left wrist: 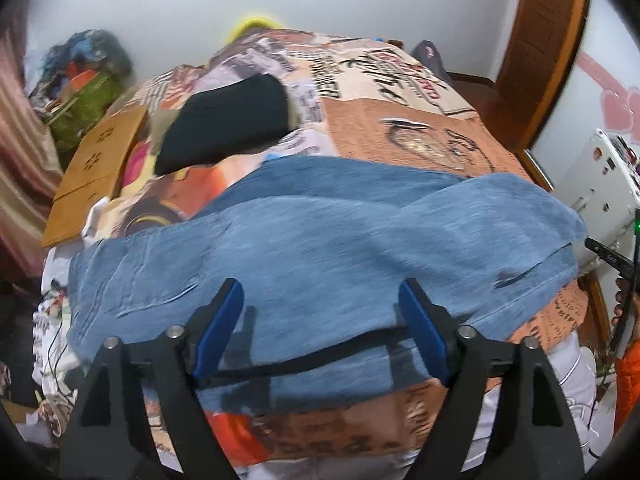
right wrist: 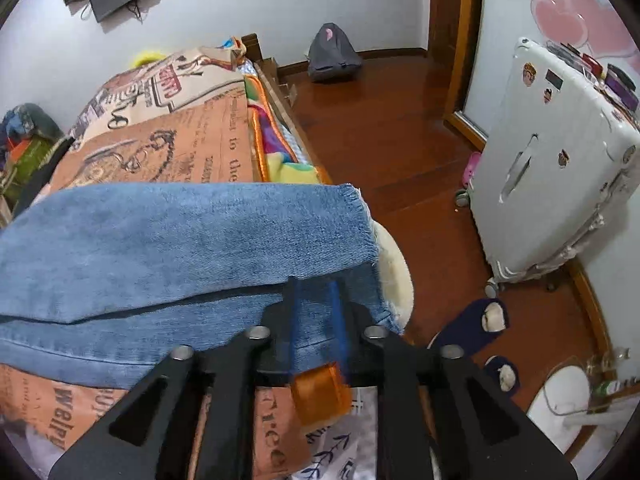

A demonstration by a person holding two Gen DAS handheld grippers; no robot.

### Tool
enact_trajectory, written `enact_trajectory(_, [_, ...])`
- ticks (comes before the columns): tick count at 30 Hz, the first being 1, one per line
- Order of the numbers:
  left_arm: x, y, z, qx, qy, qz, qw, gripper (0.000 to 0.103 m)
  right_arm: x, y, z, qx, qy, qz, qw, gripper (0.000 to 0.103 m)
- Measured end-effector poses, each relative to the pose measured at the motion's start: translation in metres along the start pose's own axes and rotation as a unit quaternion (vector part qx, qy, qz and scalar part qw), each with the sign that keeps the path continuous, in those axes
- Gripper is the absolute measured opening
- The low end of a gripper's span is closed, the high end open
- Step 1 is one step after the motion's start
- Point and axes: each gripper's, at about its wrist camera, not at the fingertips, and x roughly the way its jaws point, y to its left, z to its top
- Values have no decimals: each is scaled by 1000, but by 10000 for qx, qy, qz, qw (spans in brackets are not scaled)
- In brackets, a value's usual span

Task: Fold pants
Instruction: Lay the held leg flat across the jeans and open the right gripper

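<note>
While the jeans (left wrist: pixel 320 240) lie across the bed (left wrist: pixel 420 128), legs laid one over the other, further folds remain. Left gripper (left wrist: pixel 320 312) hovers with jaws wide and empty; right gripper (right wrist: pixel 316 312) has jaws slightly parted over the hem, seemingly gripping nothing.

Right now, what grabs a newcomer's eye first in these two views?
The blue jeans spread across the bed, over a loud orange newspaper-print bedspread. The left claw stands wide open above them. In the right wrist view, a white suitcase with stickers stands on the red wood floor.
</note>
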Motion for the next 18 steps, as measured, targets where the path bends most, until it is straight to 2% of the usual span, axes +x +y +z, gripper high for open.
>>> enact_trajectory(1, [1,4,-4,-28,30,26,10000,86,-4,-1,0,67,-65,37,9999,41])
enact_trajectory(2, [3,8,-8,-61,69,25,10000,86,-7,-2,-2,101,-115,59,9999,47])
enact_trajectory(7, [17,7,-25,-53,244,-17,9997,89,-4,3,-6,373,-96,276,9989,57])
enact_trajectory(13, [28,-16,-38,461,229,116,9986,90,4,7,-12,453,-13,312,9985,58])
enact_trajectory(18, [31,-33,-44,812,222,-2,9965,93,15,6,-8,442,60,250,9987,58])
